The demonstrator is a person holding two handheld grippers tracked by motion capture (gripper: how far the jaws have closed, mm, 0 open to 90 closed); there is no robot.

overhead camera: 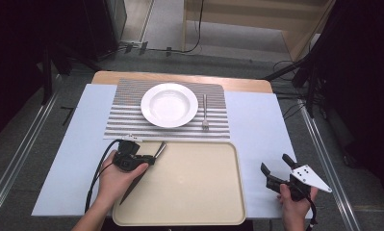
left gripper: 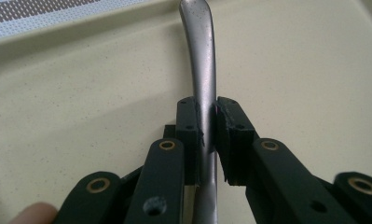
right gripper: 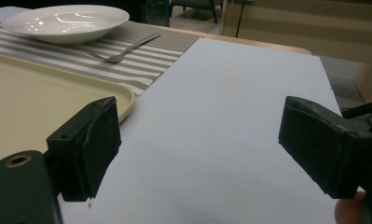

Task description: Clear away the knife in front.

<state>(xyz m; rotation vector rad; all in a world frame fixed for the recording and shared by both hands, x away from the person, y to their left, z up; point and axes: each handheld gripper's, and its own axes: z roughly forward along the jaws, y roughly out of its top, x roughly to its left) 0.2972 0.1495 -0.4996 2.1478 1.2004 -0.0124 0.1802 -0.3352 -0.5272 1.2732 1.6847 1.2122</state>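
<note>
The left tool (overhead camera: 146, 159) pinches a slim silver metal knife (overhead camera: 157, 152). In the left gripper view its black pads (left gripper: 189, 133) press on both sides of the grey, scratched handle (left gripper: 203, 70), which runs up between the jaws and curves over the tray floor. The landmark is the wide cream plastic tray (overhead camera: 189, 185) with rounded corners, lying on the near half of the tabletop. The knife hangs over the tray's far left corner, its handle end pointing toward the far rim and its dark blade (overhead camera: 132, 185) slanting back under the left hand (overhead camera: 117, 175) toward the tray's left rim; whether it touches the tray floor cannot be told.

The right tool (overhead camera: 276, 168) rests to the right of the tray, over the pale blue sheet (overhead camera: 257, 120) that covers the tabletop. Its jaws are spread wide with nothing between them, as the right gripper view shows (right gripper: 197, 144).

Beyond the tray's far rim lies a grey-and-white striped placemat (overhead camera: 127, 122), and on it stands a round white deep plate (overhead camera: 169, 104). A silver metal fork (overhead camera: 205, 113) lies just right of the plate on the same mat, tines toward the tray.
</note>
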